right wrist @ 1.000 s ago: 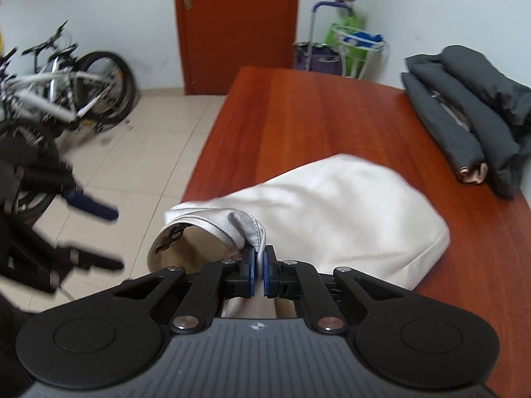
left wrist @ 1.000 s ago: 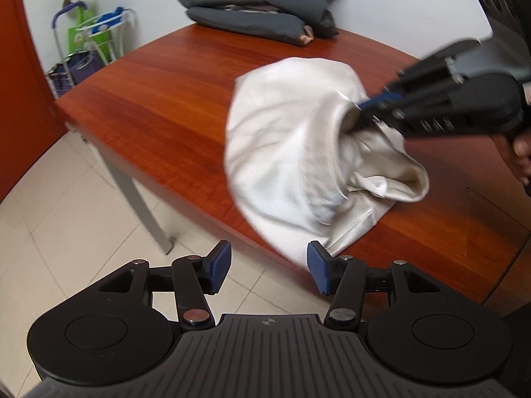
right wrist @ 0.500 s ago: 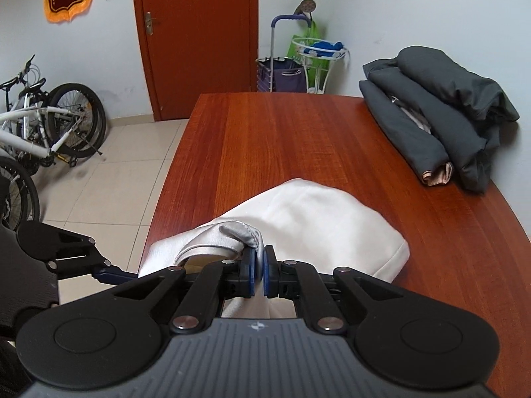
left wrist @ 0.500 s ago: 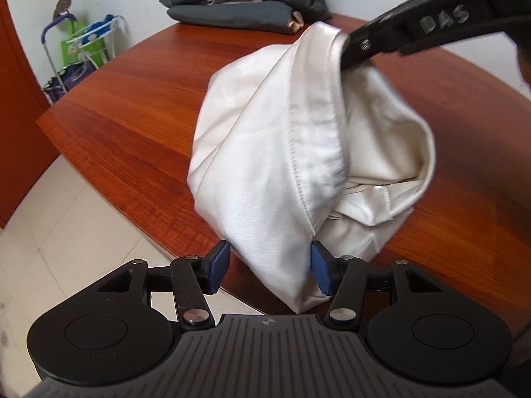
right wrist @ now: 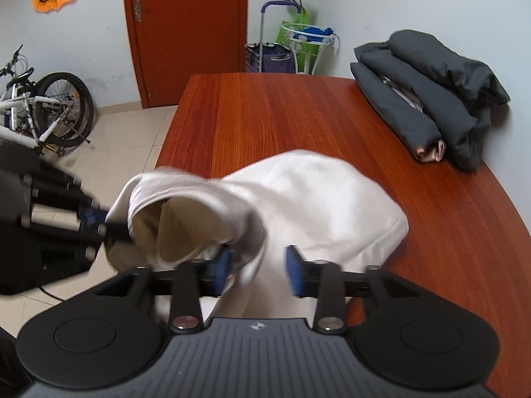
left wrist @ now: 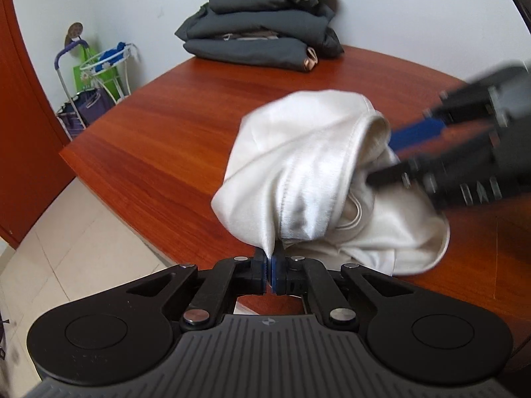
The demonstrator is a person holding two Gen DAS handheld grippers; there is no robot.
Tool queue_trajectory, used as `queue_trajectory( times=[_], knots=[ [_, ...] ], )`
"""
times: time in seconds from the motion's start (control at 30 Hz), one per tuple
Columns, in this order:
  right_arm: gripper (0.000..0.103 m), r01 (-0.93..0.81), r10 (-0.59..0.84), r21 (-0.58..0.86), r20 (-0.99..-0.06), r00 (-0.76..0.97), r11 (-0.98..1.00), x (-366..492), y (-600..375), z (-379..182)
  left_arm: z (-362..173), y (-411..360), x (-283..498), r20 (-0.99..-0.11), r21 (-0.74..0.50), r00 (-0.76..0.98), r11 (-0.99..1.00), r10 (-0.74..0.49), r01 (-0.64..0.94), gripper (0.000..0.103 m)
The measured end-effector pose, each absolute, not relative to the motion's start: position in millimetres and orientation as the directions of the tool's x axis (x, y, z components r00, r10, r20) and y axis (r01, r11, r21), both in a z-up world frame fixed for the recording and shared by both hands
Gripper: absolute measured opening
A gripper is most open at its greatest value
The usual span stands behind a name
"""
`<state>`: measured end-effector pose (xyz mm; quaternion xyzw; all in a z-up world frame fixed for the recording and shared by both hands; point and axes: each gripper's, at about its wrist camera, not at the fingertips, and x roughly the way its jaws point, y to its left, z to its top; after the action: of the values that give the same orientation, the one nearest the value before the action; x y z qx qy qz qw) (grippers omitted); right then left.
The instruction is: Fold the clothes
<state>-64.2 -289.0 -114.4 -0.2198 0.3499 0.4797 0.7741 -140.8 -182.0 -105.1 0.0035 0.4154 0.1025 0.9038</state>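
Down at the near table edge, the left gripper (left wrist: 269, 270) is clenched on a pinched fold of the white garment (left wrist: 308, 165), its blue pads pressed together with the cloth rising out from between them. Opposite it, the right gripper (right wrist: 257, 270) has just been opening: its jaws stand apart, a rolled hem of the garment (right wrist: 298, 205) draped across the gap and lying against the left pad, not pinched. Each tool shows blurred in the other's view, the right gripper (left wrist: 464, 152) poking its fingers into the garment's open mouth, the left gripper (right wrist: 66, 222) at the cloth's left end. Further out on the red-brown wooden table (right wrist: 259, 112), a stack of folded dark grey clothes (right wrist: 428, 99) sits by the far wall, well apart from the white piece, with bare wood between them. Past the table's left edge lie pale floor tiles (right wrist: 126, 139), a bicycle (right wrist: 43, 112), a red door (right wrist: 186, 33), a wheeled shopping trolley (right wrist: 272, 53) and a white wire stand (right wrist: 312, 43). The garment lies bunched near the front edge, smooth over its rounded back, with a stitched hem curling open to show the creamy inside
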Motion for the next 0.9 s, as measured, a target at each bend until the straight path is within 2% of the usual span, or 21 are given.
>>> queue_trajectory(
  times=[0.13, 0.33, 0.37, 0.43, 0.47, 0.57, 0.9],
  knots=[
    [0.054, -0.874, 0.568, 0.026, -0.769, 0.294, 0.486, -82, -303, -127, -98, -183, -138, -0.748, 0.100, 0.639, 0.983, 0.176, -0.154, 0.003],
    [0.054, -0.797, 0.541, 0.092, -0.780, 0.316, 0.597, -84, -311, -148, -98, -183, -133, -0.767, 0.102, 0.623, 0.988, 0.154, -0.118, 0.003],
    [0.050, -0.780, 0.538, 0.107, -0.780, 0.319, 0.617, -82, -311, -150, -98, -182, -132, -0.771, 0.101, 0.619, 0.988, 0.151, -0.115, 0.003],
    [0.028, -0.754, 0.524, 0.124, -0.790, 0.319, 0.645, -75, -310, -154, -100, -178, -132, -0.779, 0.100, 0.610, 0.990, 0.142, -0.104, 0.003],
    [0.006, -0.743, 0.514, 0.119, -0.792, 0.329, 0.659, -74, -308, -155, -101, -176, -132, -0.784, 0.099, 0.606, 0.990, 0.138, -0.097, 0.003],
    [0.003, -0.730, 0.502, 0.105, -0.790, 0.352, 0.676, -75, -308, -151, -105, -171, -136, -0.795, 0.098, 0.594, 0.992, 0.126, -0.079, 0.003],
    [0.002, -0.612, 0.406, 0.026, -0.770, 0.492, 0.790, -117, -330, -115, -100, -141, -161, -0.796, 0.143, 0.598, 0.989, 0.096, 0.032, 0.002]
  ],
)
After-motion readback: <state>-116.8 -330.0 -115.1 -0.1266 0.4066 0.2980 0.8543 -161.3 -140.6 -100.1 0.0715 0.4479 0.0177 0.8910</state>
